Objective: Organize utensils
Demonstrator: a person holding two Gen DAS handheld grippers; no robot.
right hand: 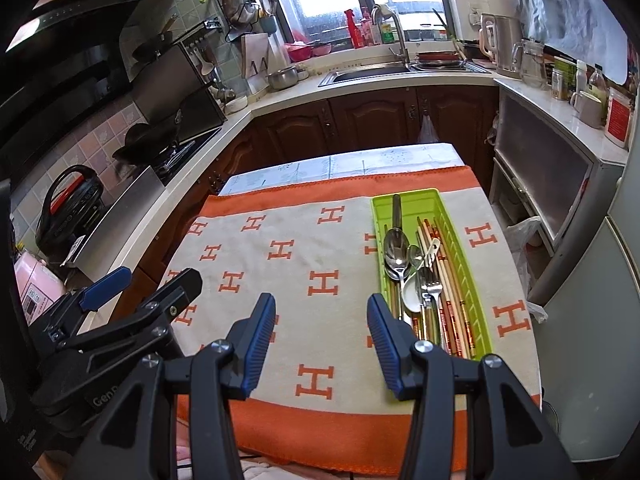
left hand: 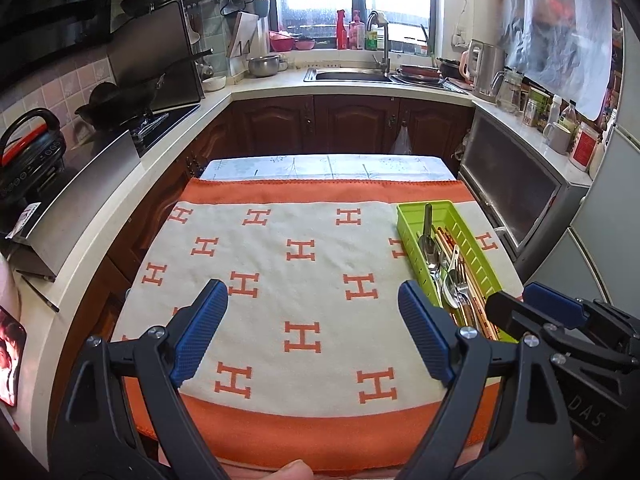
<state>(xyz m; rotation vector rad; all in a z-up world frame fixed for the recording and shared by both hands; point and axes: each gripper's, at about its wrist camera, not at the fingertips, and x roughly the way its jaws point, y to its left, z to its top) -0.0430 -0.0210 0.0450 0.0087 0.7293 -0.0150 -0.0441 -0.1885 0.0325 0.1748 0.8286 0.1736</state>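
Note:
A lime green utensil tray (left hand: 470, 227) (right hand: 452, 224) lies on the right side of the orange and cream cloth (left hand: 304, 264) (right hand: 312, 280). Inside it lie metal spoons (right hand: 396, 254), a white spoon (right hand: 412, 294), forks (right hand: 430, 286) and several chopsticks (right hand: 444, 280) (left hand: 452, 248). My left gripper (left hand: 312, 300) hangs open over the cloth's near middle, holding nothing. My right gripper (right hand: 320, 316) is also open and empty, just left of the tray's near end. In the left wrist view the right gripper (left hand: 524, 304) shows at the right edge. The right wrist view catches the left gripper (right hand: 156, 280) at the left.
The table (left hand: 320, 166) stands in a U-shaped kitchen. A stove with a wok (left hand: 120, 98) and a cooker (left hand: 28, 152) line the left counter. A sink (left hand: 348, 74) sits under the window. A cabinet (left hand: 508, 196) and a fridge (right hand: 600, 320) stand close on the right.

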